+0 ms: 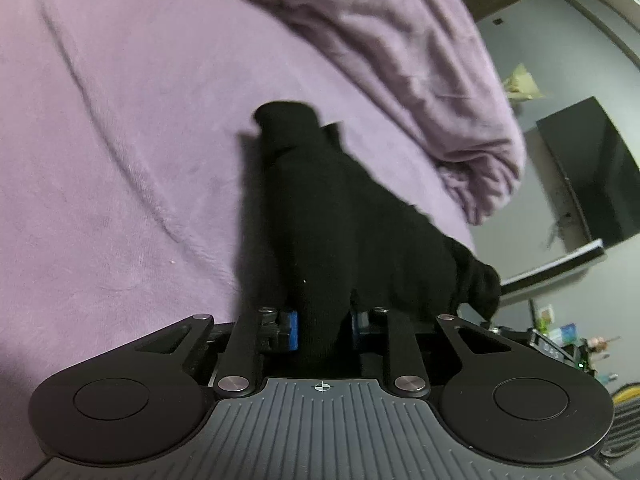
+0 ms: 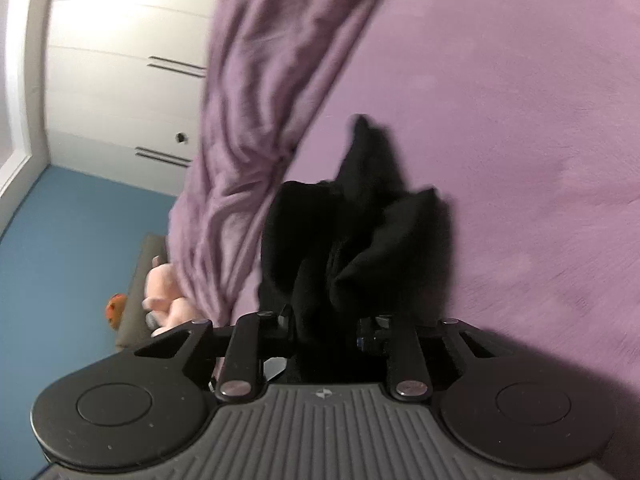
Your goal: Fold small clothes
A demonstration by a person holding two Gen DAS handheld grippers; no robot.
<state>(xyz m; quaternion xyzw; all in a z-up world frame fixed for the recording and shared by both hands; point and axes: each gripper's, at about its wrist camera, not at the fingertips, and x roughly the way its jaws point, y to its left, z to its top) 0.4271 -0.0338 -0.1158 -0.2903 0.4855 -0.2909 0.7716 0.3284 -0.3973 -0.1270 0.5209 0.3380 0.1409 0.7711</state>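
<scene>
A purple bed cover (image 1: 120, 140) carried a black garment (image 1: 320, 200) ahead of the gripper (bunched blanket (image 1: 420, 60) beyond).

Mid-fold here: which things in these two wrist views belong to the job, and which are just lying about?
In the job:
- black garment, gripped at both ends
- left tongs, shut on it
- right tongs, shut on it
- purple bedspread, the work surface

Lying about:
- bunched purple blanket
- dark screen
- pink soft toy
- white wardrobe
</scene>
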